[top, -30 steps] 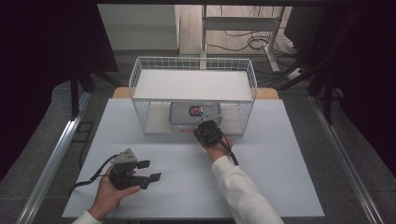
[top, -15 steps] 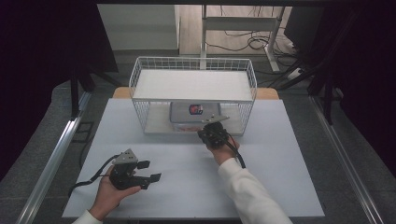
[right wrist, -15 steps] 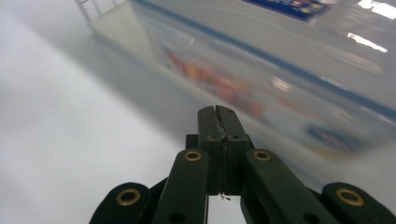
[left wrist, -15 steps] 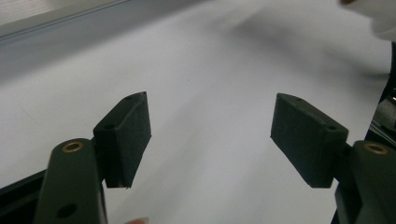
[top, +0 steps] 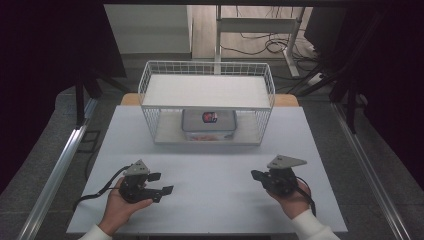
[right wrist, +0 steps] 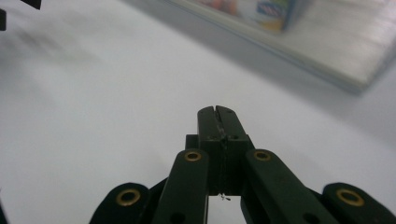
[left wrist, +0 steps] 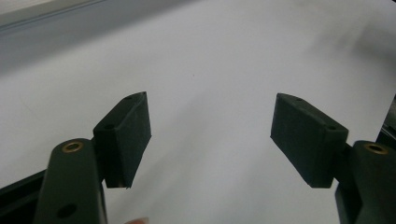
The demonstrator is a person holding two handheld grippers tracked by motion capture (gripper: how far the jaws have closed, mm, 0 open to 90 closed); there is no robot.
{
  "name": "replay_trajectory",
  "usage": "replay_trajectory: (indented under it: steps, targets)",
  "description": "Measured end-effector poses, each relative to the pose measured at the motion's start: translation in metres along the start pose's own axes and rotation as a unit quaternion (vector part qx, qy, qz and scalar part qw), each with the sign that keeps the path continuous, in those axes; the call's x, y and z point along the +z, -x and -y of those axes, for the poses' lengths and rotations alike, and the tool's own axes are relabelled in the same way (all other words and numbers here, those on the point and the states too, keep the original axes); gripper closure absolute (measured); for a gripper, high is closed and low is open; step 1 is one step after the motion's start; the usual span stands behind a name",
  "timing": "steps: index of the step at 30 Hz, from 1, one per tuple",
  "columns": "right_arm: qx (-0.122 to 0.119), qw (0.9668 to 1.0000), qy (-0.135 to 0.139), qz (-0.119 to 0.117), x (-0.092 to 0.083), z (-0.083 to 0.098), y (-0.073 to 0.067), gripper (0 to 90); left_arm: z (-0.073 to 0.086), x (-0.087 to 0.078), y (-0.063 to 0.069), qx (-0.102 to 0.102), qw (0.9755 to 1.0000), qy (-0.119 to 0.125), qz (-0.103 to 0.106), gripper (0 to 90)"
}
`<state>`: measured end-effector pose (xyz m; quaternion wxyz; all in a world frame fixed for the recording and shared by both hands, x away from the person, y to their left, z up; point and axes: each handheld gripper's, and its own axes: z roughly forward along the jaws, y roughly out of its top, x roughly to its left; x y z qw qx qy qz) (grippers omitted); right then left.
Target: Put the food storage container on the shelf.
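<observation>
White worktop [top: 215, 175] w/ a white wire basket [top: 207, 80] at its far edge; clear lidded box [top: 208, 125] (red/black label on top) sits on its lower level

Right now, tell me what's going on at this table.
A person sits at a white table with a gripper in each hand. The left gripper rests near the front edge, jaws wide apart and empty. The right gripper is shut on nothing, also near the front. Neither touches the clear lidded container, which sits on the lower level of the white wire rack at the back.
</observation>
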<state>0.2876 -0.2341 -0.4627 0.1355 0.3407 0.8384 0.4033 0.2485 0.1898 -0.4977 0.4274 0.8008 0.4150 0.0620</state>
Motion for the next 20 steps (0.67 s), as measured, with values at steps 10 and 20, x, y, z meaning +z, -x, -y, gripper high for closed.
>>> replay_trajectory:
  steps: [10, 20]
  targets:
    - [0.02, 0.9994, 0.029, 0.006, -0.013, 0.015, 0.007, 35.7, 0.0, -0.004, -0.001, 0.002, 0.9997, 0.008, -0.023, 27.8]
    - [0.028, 0.9989, 0.037, 0.011, -0.013, 0.018, 0.009, 28.9, -0.002, -0.004, -0.002, 0.005, 0.9996, 0.011, -0.025, 27.3]
